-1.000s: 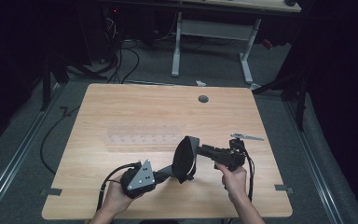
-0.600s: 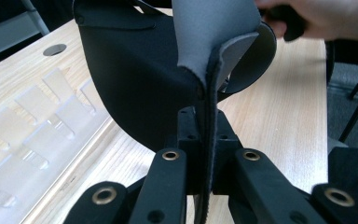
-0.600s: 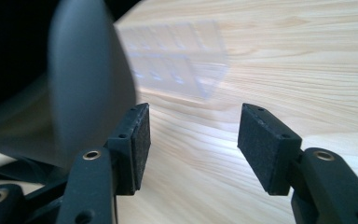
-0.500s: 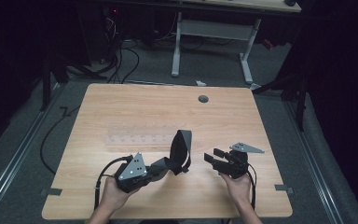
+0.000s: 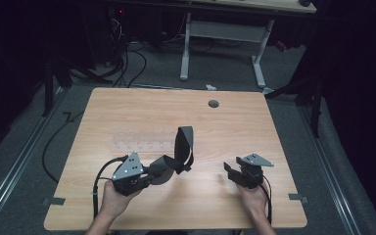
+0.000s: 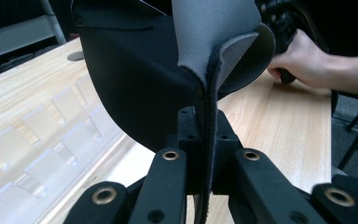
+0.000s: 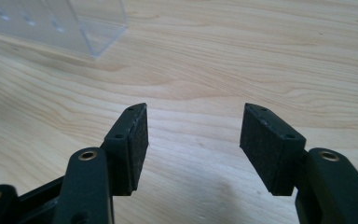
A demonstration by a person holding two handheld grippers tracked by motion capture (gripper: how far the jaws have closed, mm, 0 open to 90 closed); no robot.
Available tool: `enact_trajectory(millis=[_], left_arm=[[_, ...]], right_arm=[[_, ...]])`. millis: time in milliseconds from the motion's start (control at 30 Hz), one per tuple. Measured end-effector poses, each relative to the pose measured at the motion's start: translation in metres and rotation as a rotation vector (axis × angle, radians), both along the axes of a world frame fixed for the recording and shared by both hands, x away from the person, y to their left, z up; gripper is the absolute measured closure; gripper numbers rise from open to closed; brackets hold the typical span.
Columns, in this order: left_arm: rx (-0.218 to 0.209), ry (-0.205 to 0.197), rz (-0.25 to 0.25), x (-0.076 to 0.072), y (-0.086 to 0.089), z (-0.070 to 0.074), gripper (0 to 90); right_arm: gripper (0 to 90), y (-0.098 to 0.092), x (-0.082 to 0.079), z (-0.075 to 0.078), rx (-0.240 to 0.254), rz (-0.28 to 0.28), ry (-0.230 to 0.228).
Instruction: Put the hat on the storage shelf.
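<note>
The right gripper (image 5: 235, 172) has let go of the black pouch (image 5: 178, 152) and dropped away to the near right of the table (image 5: 127, 107); its jaws have just been opening and now stand apart over bare wood with nothing between them. The left gripper (image 5: 149, 172) is clamped on the pouch's near edge and holds it up, tilted, just off the tabletop near the middle, with the clear plastic tray (image 5: 139, 144) lying beyond it. The pouch has passed wholly to the left hand, probably for placing or regrasping.
</note>
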State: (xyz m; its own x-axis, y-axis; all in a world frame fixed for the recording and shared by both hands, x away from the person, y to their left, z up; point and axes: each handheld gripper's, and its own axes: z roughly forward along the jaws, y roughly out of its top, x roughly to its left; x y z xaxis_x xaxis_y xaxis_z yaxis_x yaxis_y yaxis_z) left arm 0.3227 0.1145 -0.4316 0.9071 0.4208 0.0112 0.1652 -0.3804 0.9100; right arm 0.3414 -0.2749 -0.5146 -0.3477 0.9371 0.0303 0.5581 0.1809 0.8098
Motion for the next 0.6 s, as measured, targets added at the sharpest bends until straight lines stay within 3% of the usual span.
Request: enact_trajectory(millis=[333,600], left_arm=[[-0.034,0.016,0.074,0.010,0.015,0.007,86.6],[-0.060,0.000,0.140,0.021,0.031,0.017,86.6]], right_arm=[[39.5,-0.002,0.006,-0.007,-0.081,-0.033,0.025],[38.6,-0.002,0.009,-0.014,-0.136,-0.054,0.066]])
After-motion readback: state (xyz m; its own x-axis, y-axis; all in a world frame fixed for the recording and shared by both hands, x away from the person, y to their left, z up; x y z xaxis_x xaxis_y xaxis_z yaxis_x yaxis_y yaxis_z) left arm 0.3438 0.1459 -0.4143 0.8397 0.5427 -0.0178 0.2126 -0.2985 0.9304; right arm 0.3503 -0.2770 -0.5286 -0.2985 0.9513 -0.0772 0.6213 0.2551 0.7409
